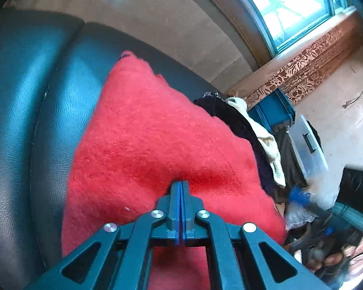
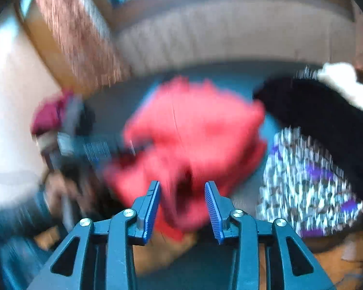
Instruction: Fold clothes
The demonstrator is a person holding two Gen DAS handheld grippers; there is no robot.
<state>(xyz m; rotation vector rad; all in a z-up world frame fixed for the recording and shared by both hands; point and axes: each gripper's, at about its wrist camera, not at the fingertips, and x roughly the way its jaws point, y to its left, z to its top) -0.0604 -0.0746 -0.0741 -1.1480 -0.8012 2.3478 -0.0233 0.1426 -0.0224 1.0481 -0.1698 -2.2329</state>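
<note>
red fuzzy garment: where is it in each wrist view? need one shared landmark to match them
Left wrist: the red garment fills the centre and lower middle, on the dark sofa seat.
Right wrist: red garment at centre, blurred, just beyond the fingertips.
Shared landmark: the black clothing to its right in both views.

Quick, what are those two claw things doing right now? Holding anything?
Left gripper: shut, tips pressed into the red garment; an actual pinch of fabric cannot be told.
Right gripper: open, holding nothing, above the red garment.
</note>
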